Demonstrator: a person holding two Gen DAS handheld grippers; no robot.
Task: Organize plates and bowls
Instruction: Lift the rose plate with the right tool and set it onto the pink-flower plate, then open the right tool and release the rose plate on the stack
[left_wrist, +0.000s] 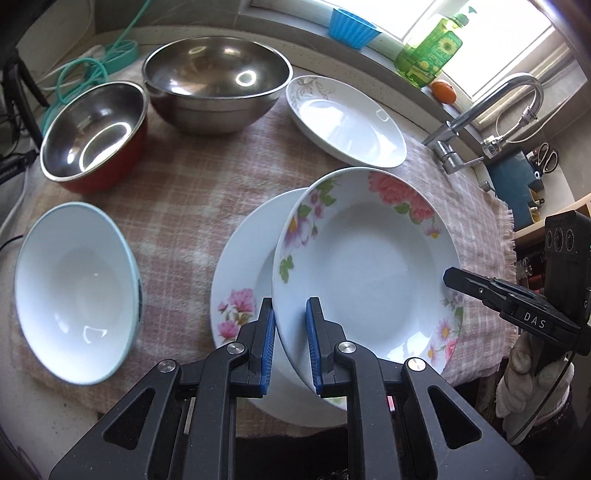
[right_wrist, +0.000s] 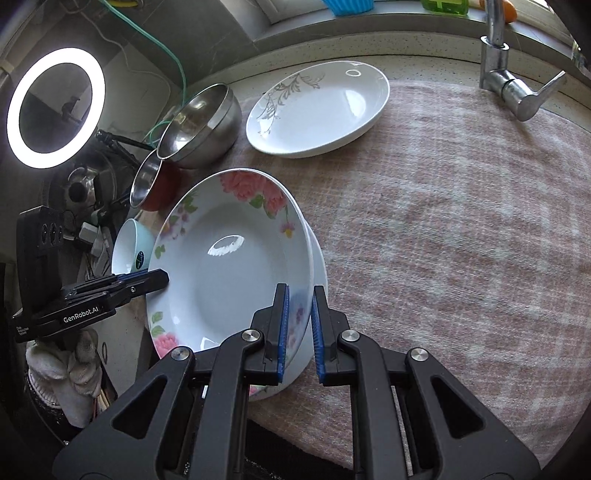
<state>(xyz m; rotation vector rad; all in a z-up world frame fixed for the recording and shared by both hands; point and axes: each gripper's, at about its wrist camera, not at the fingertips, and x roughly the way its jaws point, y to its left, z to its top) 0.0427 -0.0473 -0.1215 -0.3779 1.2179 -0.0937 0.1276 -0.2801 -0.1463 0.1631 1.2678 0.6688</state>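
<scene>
A pink-flowered deep plate (left_wrist: 369, 258) is held tilted over a second flowered plate (left_wrist: 240, 273) lying on the checked cloth. My left gripper (left_wrist: 290, 321) is shut on the tilted plate's near rim. My right gripper (right_wrist: 299, 306) straddles the opposite rim of the same plate (right_wrist: 229, 266), with its jaws a little apart around the rim. The right gripper also shows at the right of the left wrist view (left_wrist: 454, 277). A white plate with a grey leaf pattern (left_wrist: 347, 122) lies further back.
A white bowl (left_wrist: 74, 291) sits at the left, a red-sided steel bowl (left_wrist: 96, 136) and a large steel bowl (left_wrist: 218, 81) behind it. A tap (left_wrist: 480, 122), a green bottle (left_wrist: 428, 48) and a blue cup (left_wrist: 351, 27) stand at the back. A ring light (right_wrist: 55, 107) glows at the left.
</scene>
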